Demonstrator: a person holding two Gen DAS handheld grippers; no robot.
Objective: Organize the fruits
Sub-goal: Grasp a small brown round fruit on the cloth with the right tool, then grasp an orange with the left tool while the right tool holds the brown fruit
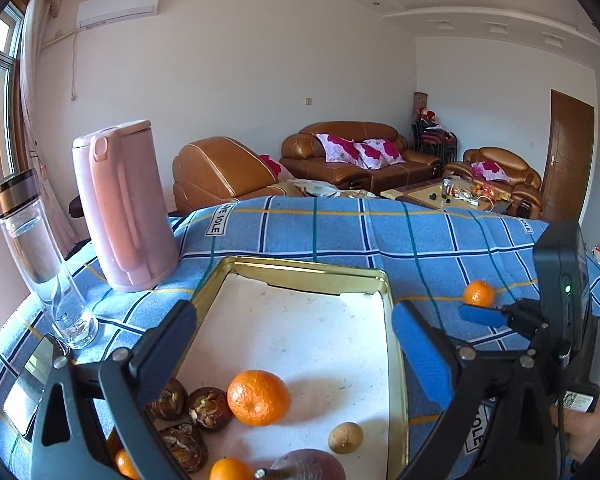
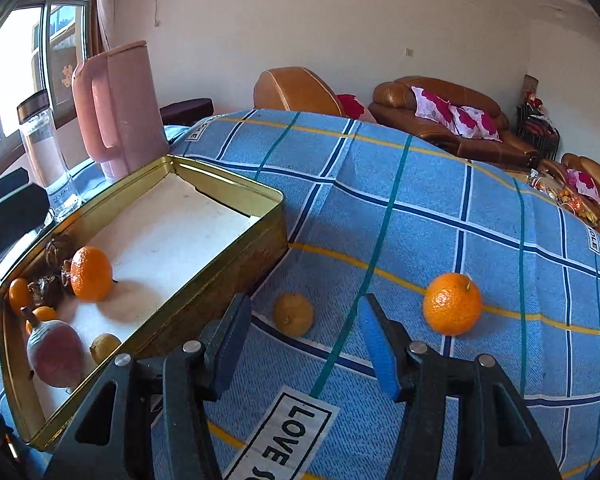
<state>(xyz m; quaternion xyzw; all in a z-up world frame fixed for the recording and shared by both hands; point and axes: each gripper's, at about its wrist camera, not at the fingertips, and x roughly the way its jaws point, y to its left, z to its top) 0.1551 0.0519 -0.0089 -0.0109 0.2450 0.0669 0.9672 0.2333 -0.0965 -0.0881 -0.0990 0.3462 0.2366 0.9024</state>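
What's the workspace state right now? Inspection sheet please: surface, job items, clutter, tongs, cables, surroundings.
Surface: blue checked cloth over the table.
Job's things: gold tin tray with white liner holds a large orange, small oranges, dark dried fruits, a reddish fruit and a small yellowish fruit. On the cloth outside: an orange and a yellowish fruit.
Clutter: pink kettle and glass bottle beside the tray.
Tongs: left tongs open above the tray, empty; right tongs open, empty, over the cloth.
Cables: nothing seen on the table.
Surroundings: brown sofas, window, wooden door.
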